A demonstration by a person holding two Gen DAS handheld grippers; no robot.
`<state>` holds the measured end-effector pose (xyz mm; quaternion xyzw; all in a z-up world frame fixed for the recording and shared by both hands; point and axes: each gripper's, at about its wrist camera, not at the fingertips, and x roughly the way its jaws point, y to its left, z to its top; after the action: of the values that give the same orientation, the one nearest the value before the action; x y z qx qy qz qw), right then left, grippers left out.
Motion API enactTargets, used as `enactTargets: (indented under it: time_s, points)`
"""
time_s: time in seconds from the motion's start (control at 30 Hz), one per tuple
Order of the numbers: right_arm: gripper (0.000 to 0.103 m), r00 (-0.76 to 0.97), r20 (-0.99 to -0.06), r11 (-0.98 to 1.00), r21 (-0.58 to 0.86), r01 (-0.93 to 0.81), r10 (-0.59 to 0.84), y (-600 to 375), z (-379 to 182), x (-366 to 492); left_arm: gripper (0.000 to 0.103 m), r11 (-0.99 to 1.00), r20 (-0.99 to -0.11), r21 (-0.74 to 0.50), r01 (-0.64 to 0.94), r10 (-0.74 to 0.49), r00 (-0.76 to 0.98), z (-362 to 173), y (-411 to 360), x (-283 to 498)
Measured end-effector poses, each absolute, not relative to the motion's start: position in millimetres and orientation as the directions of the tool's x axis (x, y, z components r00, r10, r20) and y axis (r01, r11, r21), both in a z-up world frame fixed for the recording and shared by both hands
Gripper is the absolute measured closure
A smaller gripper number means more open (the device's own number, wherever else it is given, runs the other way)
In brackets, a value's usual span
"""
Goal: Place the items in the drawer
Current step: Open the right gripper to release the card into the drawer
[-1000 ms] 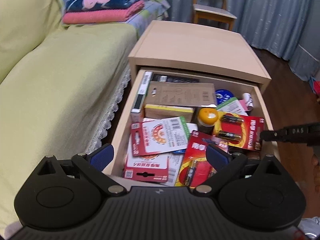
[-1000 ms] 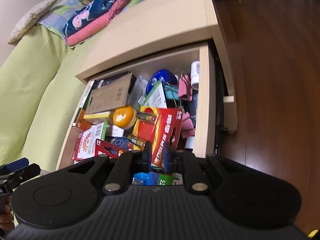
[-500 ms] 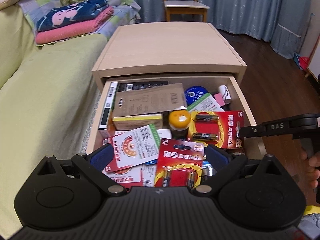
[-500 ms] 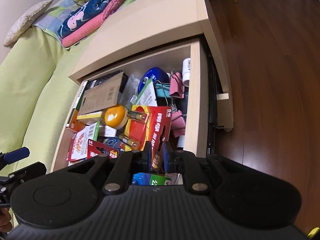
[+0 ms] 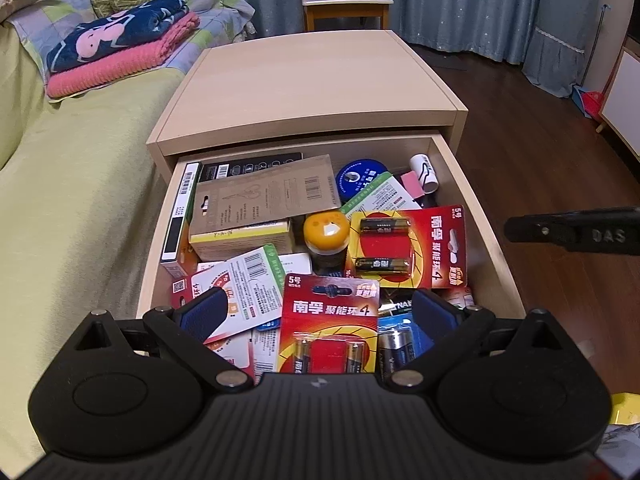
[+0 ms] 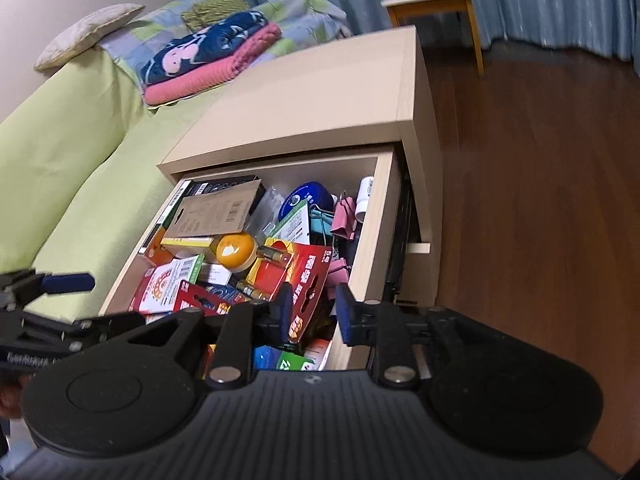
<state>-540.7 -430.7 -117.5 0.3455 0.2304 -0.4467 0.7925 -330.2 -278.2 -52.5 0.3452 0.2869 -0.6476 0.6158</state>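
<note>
Beside the yellow-green sofa (image 5: 72, 200), a pale wood-laminate bedside cabinet (image 5: 312, 80) with its drawer (image 5: 480, 216) pulled out and packed full. Contents: glossy red blister card of batteries (image 5: 408, 246) lying flat, right of centre; second red battery card (image 5: 330, 320) at near edge; round orange-capped jar (image 5: 326, 230), upright, centre; flat brown kraft card (image 5: 264, 196) on a yellow-edged box, far left; blue round tin (image 5: 358, 174) at far side; pink binder clips (image 6: 344, 216) along the right wall.

Left gripper (image 5: 316, 312): above the drawer's near edge, blue pads spread wide, nothing between them.

Right gripper (image 6: 310, 308): at the near right corner, jaws a narrow gap apart. The right-hand battery card's near corner shows in that gap; right pad clear of it, contact at left pad not discernible.
</note>
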Motion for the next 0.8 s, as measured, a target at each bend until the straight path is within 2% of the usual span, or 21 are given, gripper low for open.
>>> enactTargets:
  time_s: [0.1, 0.4, 0.8]
  points:
    - [0.073, 0.491, -0.666, 0.401, 0.301, 0.866, -0.562, -417, -113, -539, 0.004, -0.069, -0.793, 0.059, 0.996, -0.609, 0.005, -54, -273, -332]
    - [0.062, 0.486, -0.65, 0.465, 0.222, 0.857, -0.584, -390, -103, -533, 0.004, -0.05, -0.767, 0.067, 0.996, -0.642, 0.019, -48, -262, -326]
    - [0.062, 0.531, -0.621, 0.496, 0.251, 0.831, -0.577, -372, -105, -538, 0.004, -0.036, -0.769, 0.061, 0.997, -0.638, 0.024, -44, -245, -315]
